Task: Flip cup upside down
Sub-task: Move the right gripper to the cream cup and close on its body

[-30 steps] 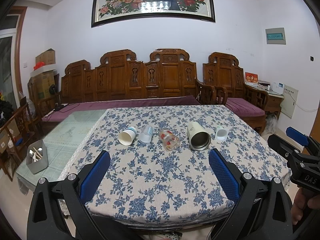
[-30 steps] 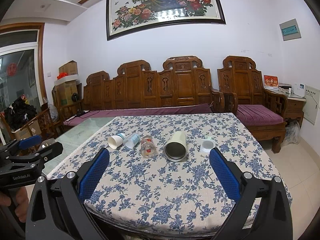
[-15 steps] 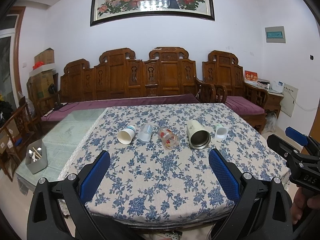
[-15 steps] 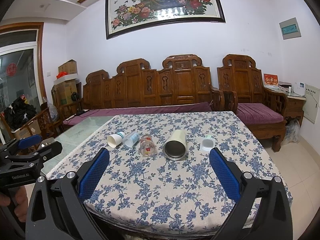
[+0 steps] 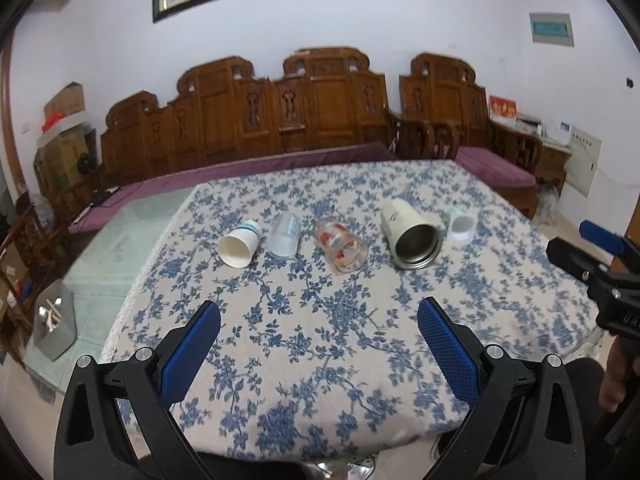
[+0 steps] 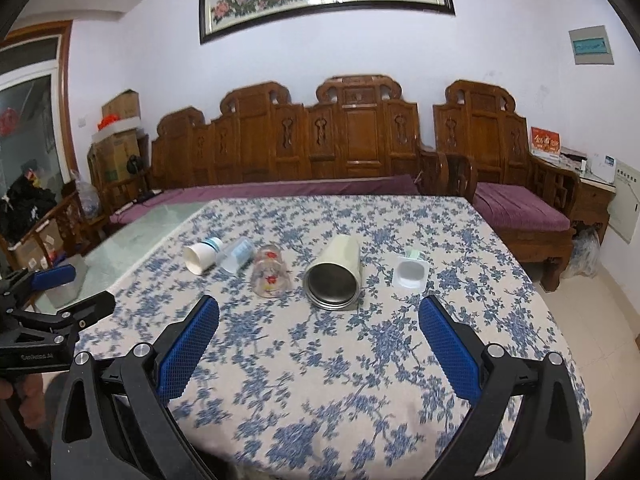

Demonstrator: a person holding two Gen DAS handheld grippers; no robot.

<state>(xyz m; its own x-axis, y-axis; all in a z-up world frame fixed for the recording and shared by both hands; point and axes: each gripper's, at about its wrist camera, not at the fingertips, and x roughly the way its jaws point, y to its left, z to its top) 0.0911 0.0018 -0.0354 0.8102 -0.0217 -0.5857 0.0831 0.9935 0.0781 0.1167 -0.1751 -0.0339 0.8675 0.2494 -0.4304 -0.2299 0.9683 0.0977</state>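
Several cups lie on their sides in a row on the floral tablecloth (image 5: 320, 320): a white paper cup (image 5: 239, 243), a clear plastic cup (image 5: 284, 236), a glass with red flowers (image 5: 341, 245), a cream steel-lined tumbler (image 5: 410, 234) and a small white cup (image 5: 461, 227). The same row shows in the right wrist view, with the tumbler (image 6: 335, 276) and the glass (image 6: 271, 276) nearest. My left gripper (image 5: 318, 322) is open and empty, short of the row. My right gripper (image 6: 319, 322) is open and empty, in front of the tumbler.
A carved wooden bench (image 5: 320, 112) with purple cushions stands behind the table. A glass-topped side table (image 5: 120, 248) lies left of the cloth, with a grey utensil holder (image 5: 54, 326) on it. The other gripper shows at each view's edge.
Both grippers have moved forward and tilted down toward the table, so the cups appear larger and nearer. The cups have not moved.
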